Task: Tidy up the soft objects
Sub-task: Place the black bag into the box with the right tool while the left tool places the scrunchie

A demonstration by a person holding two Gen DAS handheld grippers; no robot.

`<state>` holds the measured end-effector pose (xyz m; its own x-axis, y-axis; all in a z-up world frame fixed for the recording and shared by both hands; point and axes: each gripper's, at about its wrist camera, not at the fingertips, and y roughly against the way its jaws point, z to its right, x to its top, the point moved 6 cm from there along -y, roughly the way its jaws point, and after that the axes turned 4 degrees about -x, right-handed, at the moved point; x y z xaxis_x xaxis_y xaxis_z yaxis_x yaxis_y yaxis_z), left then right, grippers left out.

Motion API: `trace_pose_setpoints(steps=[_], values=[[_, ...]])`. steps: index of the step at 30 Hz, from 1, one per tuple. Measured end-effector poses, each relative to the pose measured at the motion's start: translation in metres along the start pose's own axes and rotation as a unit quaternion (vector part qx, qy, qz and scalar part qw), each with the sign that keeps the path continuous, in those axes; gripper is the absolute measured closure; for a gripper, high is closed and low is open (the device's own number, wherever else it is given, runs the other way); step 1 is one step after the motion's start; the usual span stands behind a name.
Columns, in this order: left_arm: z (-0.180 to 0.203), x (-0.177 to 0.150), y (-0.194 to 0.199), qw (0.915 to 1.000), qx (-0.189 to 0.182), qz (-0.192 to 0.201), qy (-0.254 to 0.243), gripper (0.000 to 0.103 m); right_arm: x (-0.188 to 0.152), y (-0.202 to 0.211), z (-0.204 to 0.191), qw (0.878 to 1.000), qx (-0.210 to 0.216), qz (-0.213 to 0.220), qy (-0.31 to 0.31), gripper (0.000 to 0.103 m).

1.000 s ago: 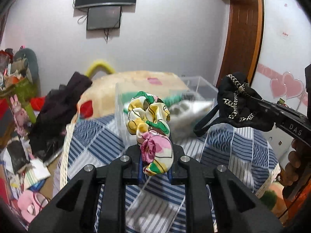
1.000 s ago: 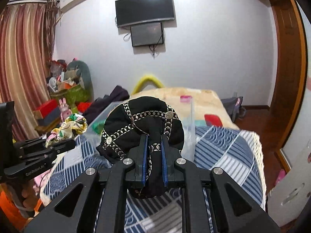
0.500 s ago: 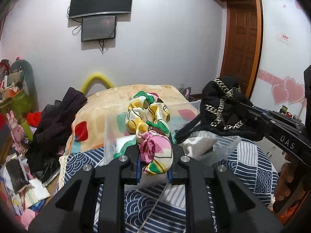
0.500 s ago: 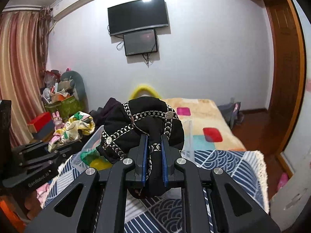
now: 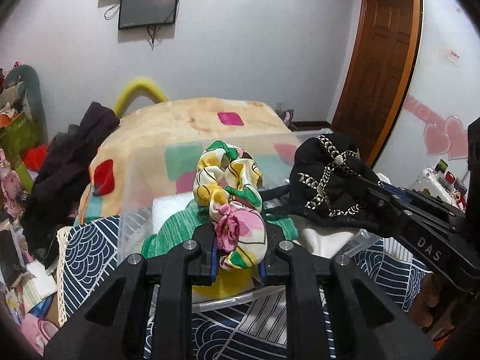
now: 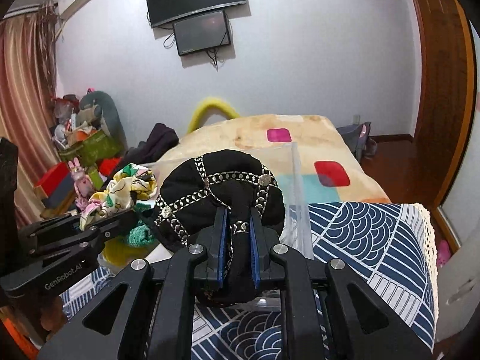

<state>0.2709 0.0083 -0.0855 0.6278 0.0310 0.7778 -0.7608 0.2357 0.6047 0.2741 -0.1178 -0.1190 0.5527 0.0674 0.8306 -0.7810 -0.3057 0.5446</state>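
Observation:
My left gripper (image 5: 237, 240) is shut on a floral scrunchie (image 5: 231, 192), yellow, green and pink, held just above a clear plastic bin (image 5: 135, 228). The bin holds green knit cloth (image 5: 177, 228), white cloth (image 5: 324, 240) and something yellow (image 5: 222, 285). My right gripper (image 6: 238, 228) is shut on a black cap with silver chain trim (image 6: 222, 186), also over the bin. The cap (image 5: 327, 186) shows at the right in the left wrist view, the scrunchie (image 6: 123, 189) at the left in the right wrist view.
The bin's clear wall (image 6: 297, 198) stands on a blue patterned cover (image 6: 360, 234). Behind lies a beige blanket with coloured squares (image 6: 285, 138). Dark clothes (image 5: 69, 162) hang at the left. A cluttered pile of boxes and toys (image 6: 81, 150) stands by the curtain.
Both grippers have moved forward over the bin and lowered, each still holding its item. The bin's contents now lie right below the scrunchie and cap.

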Motion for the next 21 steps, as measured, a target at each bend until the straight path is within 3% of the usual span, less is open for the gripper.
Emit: trace_pose_setpoints(steps=[2,5,10,15,17,21], values=[[-0.001,0.000,-0.007,1.0000,0.001,-0.006,0.000,0.060,0.002,0.001,-0.001,1.000,-0.010,0.002,0.011,0.088],[-0.002,-0.002,-0.006,0.9999,0.010,-0.001,-0.003,0.045,0.004,0.002,0.000,1.000,-0.020,0.000,0.017,0.081],[0.000,-0.003,0.010,0.9996,0.015,0.020,-0.009,0.044,0.008,0.012,0.008,1.000,-0.009,0.002,-0.005,0.058],[0.007,-0.005,0.034,0.9988,0.022,0.039,-0.021,0.043,0.018,0.035,0.009,1.000,0.009,0.022,-0.004,0.057],[0.009,-0.006,0.047,0.9980,0.026,0.052,-0.024,0.038,0.023,0.046,0.006,0.999,0.017,0.034,0.000,0.057],[0.017,-0.008,0.080,0.9957,0.017,0.089,-0.020,0.036,0.030,0.081,-0.003,0.997,0.029,0.075,0.016,0.050]])
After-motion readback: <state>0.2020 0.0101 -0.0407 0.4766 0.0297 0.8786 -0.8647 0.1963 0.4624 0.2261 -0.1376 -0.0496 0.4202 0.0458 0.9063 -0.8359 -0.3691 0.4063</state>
